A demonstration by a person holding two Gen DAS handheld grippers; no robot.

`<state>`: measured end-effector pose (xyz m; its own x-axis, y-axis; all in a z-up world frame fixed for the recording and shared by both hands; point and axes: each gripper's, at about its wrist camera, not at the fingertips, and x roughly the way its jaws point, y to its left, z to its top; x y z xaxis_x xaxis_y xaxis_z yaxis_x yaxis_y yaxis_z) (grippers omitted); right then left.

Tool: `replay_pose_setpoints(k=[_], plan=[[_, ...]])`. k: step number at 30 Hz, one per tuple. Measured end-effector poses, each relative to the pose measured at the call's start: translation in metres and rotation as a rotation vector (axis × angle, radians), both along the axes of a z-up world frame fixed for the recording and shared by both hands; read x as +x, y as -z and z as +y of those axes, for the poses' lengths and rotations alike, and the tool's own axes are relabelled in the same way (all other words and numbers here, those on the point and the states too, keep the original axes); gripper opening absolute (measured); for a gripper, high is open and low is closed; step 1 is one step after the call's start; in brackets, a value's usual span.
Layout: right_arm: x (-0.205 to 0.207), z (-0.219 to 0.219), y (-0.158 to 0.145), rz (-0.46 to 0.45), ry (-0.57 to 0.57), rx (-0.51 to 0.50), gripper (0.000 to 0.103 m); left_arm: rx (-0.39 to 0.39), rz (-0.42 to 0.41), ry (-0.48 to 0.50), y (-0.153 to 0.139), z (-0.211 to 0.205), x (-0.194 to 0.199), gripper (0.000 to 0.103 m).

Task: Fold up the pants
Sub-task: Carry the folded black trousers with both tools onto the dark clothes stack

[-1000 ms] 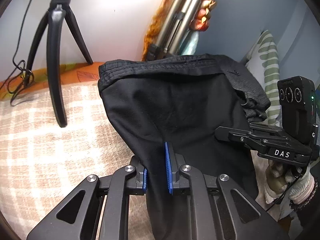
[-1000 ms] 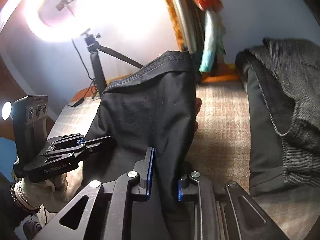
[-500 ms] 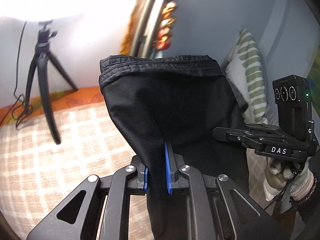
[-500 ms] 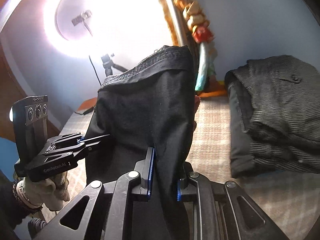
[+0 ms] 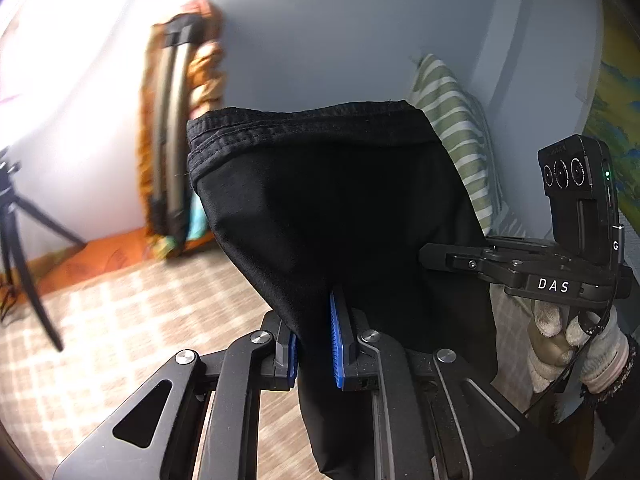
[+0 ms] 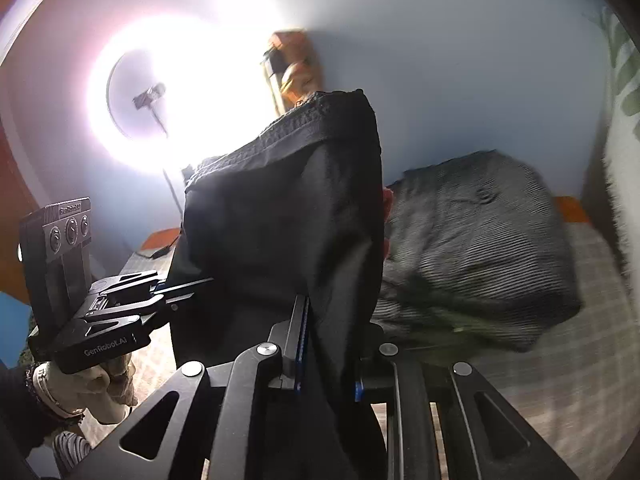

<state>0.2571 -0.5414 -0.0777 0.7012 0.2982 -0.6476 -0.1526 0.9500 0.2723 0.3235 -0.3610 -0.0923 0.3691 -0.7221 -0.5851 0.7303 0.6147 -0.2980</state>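
Black pants [image 5: 340, 208] hang doubled, waistband up; both tools clamp the fabric.

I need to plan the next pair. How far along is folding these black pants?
Partly done: the black pants hang doubled, waistband on top. In hand: left gripper and right gripper both clamp them in the air above the checked bedcover. Left: laying them down, final folds. A grey folded garment lies nearby.

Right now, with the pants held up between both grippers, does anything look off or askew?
Nothing stands out. The black pants hang from both grips, left gripper and right gripper each shut on the fabric. The folded grey garment lies intact on the checked bedspread.
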Motion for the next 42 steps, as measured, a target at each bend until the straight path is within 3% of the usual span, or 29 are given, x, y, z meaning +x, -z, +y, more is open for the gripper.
replay_pose_setpoints(k=[13,21,33,42], plan=[[-0.013,-0.089,-0.048,-0.071,0.109,-0.060,0.016,-0.056,-0.053,0.053,-0.037,-0.096,0.016,0.011],[0.028,-0.116,-0.064,-0.094,0.129,-0.119,0.016,-0.068,-0.060,0.031,-0.046,-0.134,0.049,0.011],[0.117,-0.132,-0.034,-0.062,0.150,-0.135,0.016,-0.027,-0.009,-0.044,-0.019,-0.156,0.101,0.011],[0.139,-0.140,-0.003,-0.010,0.188,-0.163,0.020,0.036,0.003,-0.056,0.003,-0.169,0.104,0.011]])
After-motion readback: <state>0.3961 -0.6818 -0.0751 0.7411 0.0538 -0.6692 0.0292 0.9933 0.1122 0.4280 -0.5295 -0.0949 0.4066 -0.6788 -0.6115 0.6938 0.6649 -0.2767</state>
